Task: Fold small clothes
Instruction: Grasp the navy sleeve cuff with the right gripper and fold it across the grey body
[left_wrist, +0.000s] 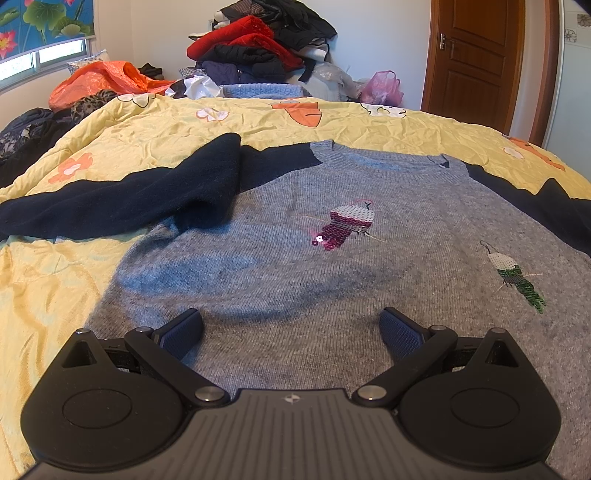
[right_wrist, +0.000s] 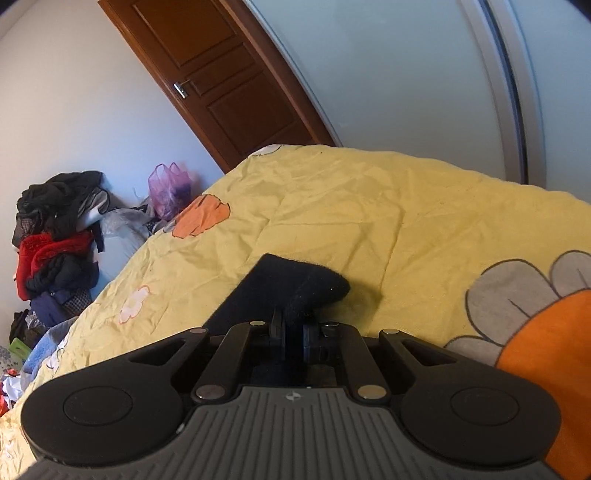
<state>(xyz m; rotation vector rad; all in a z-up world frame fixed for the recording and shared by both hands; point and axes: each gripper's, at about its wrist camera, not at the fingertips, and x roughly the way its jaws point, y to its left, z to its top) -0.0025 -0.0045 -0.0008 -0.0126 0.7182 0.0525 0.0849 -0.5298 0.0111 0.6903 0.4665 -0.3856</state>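
A grey knit sweater with dark navy sleeves and two sequin birds lies face up on the yellow bedspread. Its left sleeve is folded in over the chest edge. My left gripper is open and empty, low over the sweater's lower body. In the right wrist view my right gripper is shut on the end of the dark navy right sleeve, held just above the bedspread. The rest of the sweater is hidden behind the gripper there.
A tall pile of red and black clothes stands beyond the bed's far edge, with an orange bag and a pink bag. A brown door is at the right. Dark clothes lie off the left edge.
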